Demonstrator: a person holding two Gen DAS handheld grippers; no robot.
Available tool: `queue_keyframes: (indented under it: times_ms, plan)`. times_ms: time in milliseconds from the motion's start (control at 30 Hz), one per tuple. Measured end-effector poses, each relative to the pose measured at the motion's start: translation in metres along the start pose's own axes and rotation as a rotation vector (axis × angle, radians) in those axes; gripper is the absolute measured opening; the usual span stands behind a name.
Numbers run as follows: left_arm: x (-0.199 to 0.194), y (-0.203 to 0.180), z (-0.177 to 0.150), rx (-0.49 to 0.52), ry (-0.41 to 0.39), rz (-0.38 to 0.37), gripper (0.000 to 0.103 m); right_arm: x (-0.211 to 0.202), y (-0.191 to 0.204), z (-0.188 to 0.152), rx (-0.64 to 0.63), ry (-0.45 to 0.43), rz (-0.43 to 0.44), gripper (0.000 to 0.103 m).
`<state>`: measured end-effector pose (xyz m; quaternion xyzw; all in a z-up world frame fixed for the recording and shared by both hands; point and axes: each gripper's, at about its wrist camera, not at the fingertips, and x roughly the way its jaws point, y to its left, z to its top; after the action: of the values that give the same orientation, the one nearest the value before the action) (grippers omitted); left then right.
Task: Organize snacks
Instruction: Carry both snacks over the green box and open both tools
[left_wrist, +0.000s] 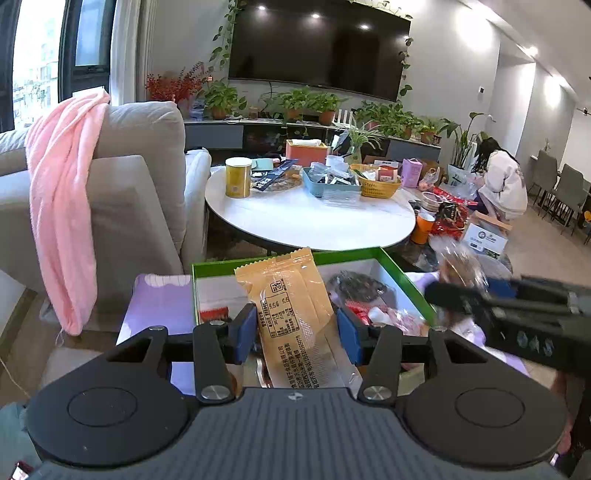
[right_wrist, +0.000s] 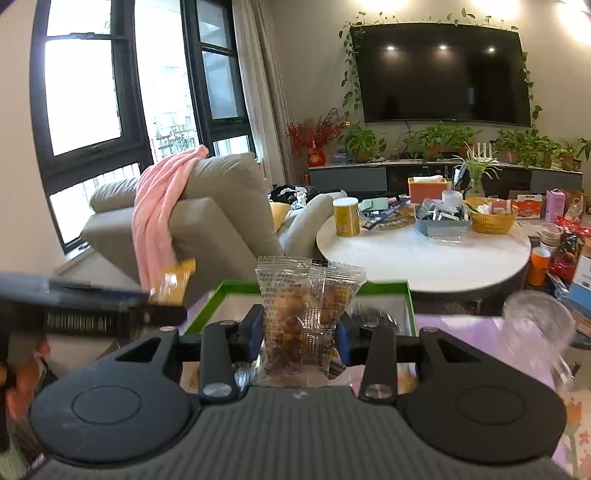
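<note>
My left gripper (left_wrist: 297, 330) is shut on an orange snack packet (left_wrist: 291, 314) that stands upright between its blue pads, above a green-rimmed white box (left_wrist: 255, 263) holding several small snacks. My right gripper (right_wrist: 301, 332) is shut on a clear packet of brown snacks (right_wrist: 306, 314), also held above the green-rimmed box (right_wrist: 384, 286). In the left wrist view the right gripper (left_wrist: 436, 293) comes in blurred from the right with its clear packet (left_wrist: 460, 262). In the right wrist view the left gripper (right_wrist: 162, 308) crosses from the left with the orange packet (right_wrist: 173, 282).
The box rests on a purple patterned cloth (left_wrist: 159, 310). Beyond stands a round white table (left_wrist: 310, 221) with a yellow can (left_wrist: 238, 177), a blue tray (left_wrist: 332, 181) and a yellow basket (left_wrist: 378, 186). A grey sofa with a pink towel (left_wrist: 62, 206) is left. A person (left_wrist: 502, 181) crouches far right.
</note>
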<state>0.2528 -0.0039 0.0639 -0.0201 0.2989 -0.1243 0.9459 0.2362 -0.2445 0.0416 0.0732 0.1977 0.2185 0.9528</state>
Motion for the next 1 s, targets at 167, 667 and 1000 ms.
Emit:
queue_keyframes:
  times_ms: [167,667,1000]
  plan:
    - [0.045,0.005,0.003,-0.002,0.004,0.082,0.049,0.061,-0.012,0.009,0.053,0.087,-0.036,0.059]
    - [0.031,0.0,-0.024,0.03,0.017,0.1,0.05,0.041,-0.015,-0.021,0.119,0.149,-0.064,0.076]
    - [-0.022,-0.026,-0.044,0.032,-0.004,0.149,0.05,-0.016,0.01,-0.026,0.097,0.108,-0.05,0.087]
